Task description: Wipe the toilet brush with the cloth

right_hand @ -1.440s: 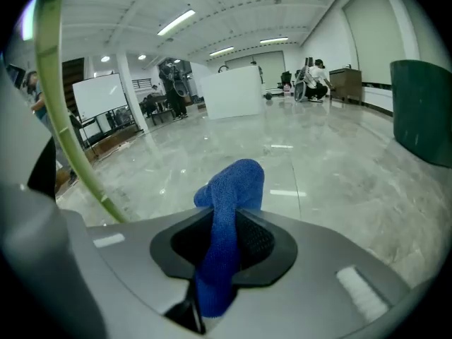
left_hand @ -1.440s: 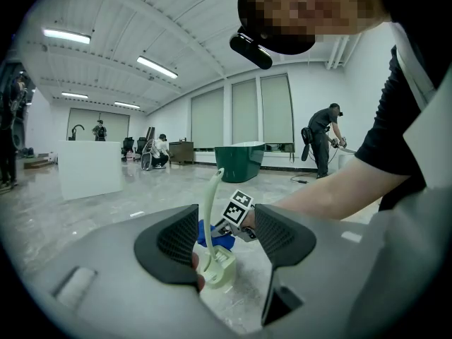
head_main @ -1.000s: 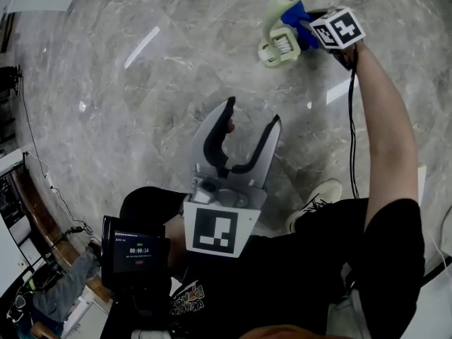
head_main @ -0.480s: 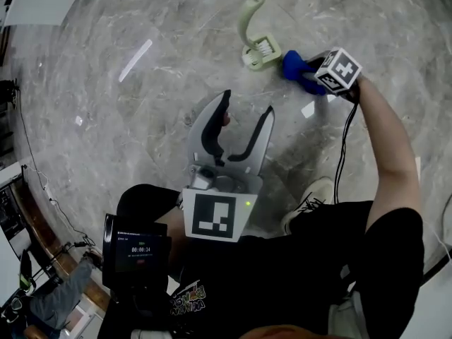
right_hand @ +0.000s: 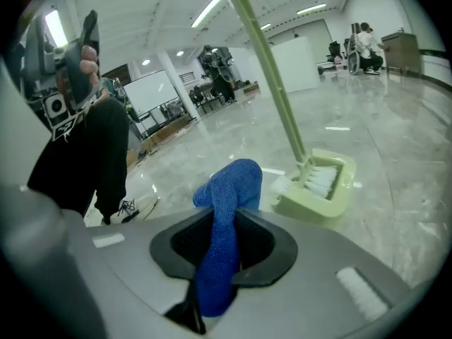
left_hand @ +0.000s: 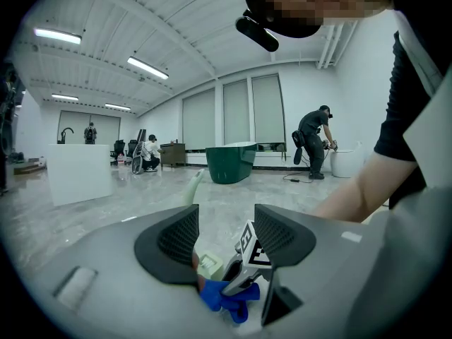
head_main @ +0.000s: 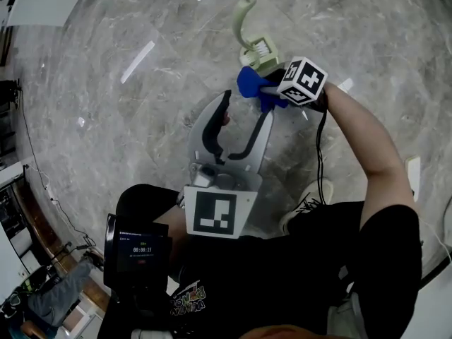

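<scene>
The wiping approach is proceeding. The right gripper (head_main: 267, 94) is clamping the blue cloth (head_main: 248, 82) at upper centre of the head view, just beside the toilet brush (head_main: 260, 48) standing on the floor (head_main: 106, 140). The left gripper (head_main: 247, 110) is gaping, empty. Next move, probably: steadying the handle (head_main: 242, 13), then pressing the cloth against it.

Deep blue across the cloth (right_hand: 224, 210); pale green with white bristles on the toilet brush (right_hand: 321, 179); grey marble, veined white, for the floor (head_main: 127, 133); light grey with black pads (head_main: 214, 138) on the left claw (head_main: 248, 111); black-and-white squares on the marker cubes (head_main: 302, 80).
</scene>
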Available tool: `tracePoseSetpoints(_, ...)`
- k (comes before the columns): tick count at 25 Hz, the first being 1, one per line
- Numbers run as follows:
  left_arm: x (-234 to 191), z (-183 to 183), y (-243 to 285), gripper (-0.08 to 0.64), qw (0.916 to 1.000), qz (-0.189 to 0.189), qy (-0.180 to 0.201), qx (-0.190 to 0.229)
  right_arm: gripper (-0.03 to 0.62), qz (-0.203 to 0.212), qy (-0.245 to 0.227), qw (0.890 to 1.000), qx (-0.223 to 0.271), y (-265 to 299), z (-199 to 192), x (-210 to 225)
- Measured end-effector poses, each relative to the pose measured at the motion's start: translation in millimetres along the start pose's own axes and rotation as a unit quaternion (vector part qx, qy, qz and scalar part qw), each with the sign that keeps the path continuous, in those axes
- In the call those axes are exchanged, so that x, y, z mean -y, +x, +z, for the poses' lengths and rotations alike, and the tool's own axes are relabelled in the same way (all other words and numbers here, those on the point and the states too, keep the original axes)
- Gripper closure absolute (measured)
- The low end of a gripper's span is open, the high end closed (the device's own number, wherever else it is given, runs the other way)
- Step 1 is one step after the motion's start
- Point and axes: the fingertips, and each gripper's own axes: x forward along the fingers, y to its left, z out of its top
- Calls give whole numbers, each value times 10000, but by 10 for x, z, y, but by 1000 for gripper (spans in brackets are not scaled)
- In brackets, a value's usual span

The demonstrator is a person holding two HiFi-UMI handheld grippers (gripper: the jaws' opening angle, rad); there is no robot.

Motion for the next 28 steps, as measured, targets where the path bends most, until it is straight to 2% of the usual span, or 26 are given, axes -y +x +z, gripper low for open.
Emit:
tracePoseSetpoints(8, 23, 10, -7, 311, 10000, -68, 26, -41, 506, -639, 876, 9937, -278, -438, -596, 613)
tracePoseSetpoints(13, 5, -10, -21, 311, 10000, -20, 14, -49, 506, -1022, 1287, 9860, -268, -690, -734, 936)
tracePoseSetpoints(18, -20, -52, -70, 313, 10000, 37, -9, -60, 506, -1494, 1299, 9799, -258, -820, -703, 1178)
tracePoseSetpoints(24, -44, -115, -117, 313, 9999, 81, 47, -99, 506, -2148, 1018, 9695, -593, -1103, -676, 1465)
tracePoseSetpoints(28, -74, -113, -122, 313, 9999, 125, 19, -92, 506, -2505, 1237, 9602, -32, -1063, -428, 1530)
